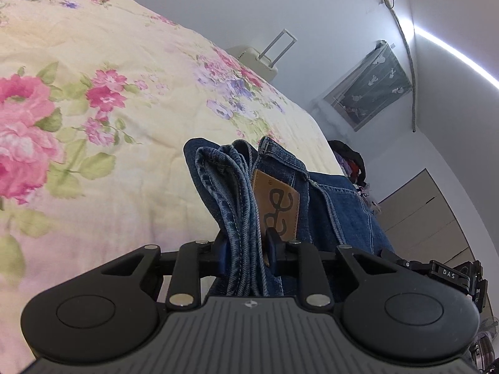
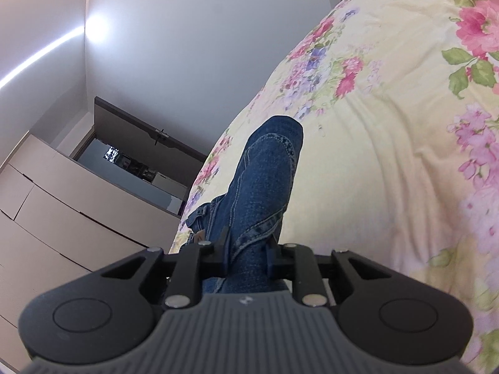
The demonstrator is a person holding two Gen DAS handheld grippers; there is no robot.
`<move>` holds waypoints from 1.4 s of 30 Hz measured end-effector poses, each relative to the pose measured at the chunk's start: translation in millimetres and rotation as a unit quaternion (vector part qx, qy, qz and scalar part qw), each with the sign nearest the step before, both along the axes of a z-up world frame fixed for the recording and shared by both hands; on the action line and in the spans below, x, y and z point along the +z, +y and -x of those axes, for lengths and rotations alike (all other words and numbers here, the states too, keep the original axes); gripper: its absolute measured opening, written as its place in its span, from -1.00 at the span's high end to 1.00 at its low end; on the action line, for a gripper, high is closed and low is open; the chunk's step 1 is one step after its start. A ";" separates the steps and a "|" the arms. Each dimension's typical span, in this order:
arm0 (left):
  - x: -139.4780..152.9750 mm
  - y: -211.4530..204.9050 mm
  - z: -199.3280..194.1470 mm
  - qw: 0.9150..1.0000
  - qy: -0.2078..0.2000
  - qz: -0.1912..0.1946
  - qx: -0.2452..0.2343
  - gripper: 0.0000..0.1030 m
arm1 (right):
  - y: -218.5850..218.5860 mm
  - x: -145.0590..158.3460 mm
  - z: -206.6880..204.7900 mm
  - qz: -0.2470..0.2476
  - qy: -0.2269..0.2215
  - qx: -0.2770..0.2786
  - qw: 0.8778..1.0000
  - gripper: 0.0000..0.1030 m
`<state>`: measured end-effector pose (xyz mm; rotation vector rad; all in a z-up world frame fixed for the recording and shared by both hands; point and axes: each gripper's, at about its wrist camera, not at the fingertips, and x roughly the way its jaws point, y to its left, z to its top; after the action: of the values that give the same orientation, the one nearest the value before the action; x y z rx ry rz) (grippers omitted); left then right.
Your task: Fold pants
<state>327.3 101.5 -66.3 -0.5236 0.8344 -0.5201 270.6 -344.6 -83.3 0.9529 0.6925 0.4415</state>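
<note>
The pants are blue jeans with a brown leather waistband patch. In the left wrist view my left gripper is shut on a bunched stack of denim layers beside the patch, lifted over the bed. In the right wrist view my right gripper is shut on another folded part of the jeans, which sticks up past the fingers above the bed. The right gripper's body shows at the right edge of the left wrist view.
A floral quilt covers the bed and it also shows in the right wrist view. A pale suitcase stands beyond the bed. A pile of clothes lies at the bed's edge. Beige drawers stand nearby.
</note>
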 end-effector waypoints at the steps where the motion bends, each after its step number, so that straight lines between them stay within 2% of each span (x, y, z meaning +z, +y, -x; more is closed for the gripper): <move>1: 3.1 11.3 2.7 1.000 0.000 -0.003 0.002 0.50 | 11.9 3.4 1.8 -0.005 0.002 0.004 1.000 0.69; 7: 14.8 84.0 4.4 1.000 0.002 -0.007 0.029 0.51 | 82.1 11.4 -1.4 -0.028 0.011 0.039 0.999 0.69; 11: 18.8 128.7 -6.6 0.999 -0.001 -0.028 0.044 0.52 | 136.3 8.6 -18.9 -0.036 0.022 0.067 0.997 0.69; 20: -8.3 205.5 -42.5 0.996 0.010 -0.034 0.079 0.52 | 237.0 -13.8 -79.8 -0.032 0.033 0.118 0.992 0.69; 26: -49.1 227.9 -73.9 0.995 0.028 -0.024 0.092 0.52 | 266.7 -42.7 -129.1 -0.025 0.043 0.125 0.991 0.69; 30: -85.6 232.8 -85.8 0.994 0.050 -0.028 0.091 0.51 | 273.5 -74.0 -146.4 -0.015 0.070 0.126 0.989 0.69; 33: -106.5 246.1 -85.9 0.994 0.054 -0.004 0.098 0.50 | 273.2 -98.3 -151.6 -0.006 0.086 0.124 0.989 0.69; 35: -114.1 252.1 -86.0 0.993 0.058 0.013 0.100 0.49 | 270.7 -108.9 -152.5 0.004 0.091 0.120 0.989 0.70; 39: -120.0 249.3 -85.6 0.994 0.054 -0.002 0.095 0.39 | 276.2 -131.6 -156.5 0.067 0.106 0.115 0.985 0.69; 42: -123.8 251.5 -84.1 0.992 0.066 0.005 0.107 0.25 | 274.2 -146.8 -156.8 0.056 0.124 0.105 0.985 0.68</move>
<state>411.3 353.0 -190.1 -0.6532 0.8899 -0.2943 427.4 -70.4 -230.1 0.8383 1.0397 0.4675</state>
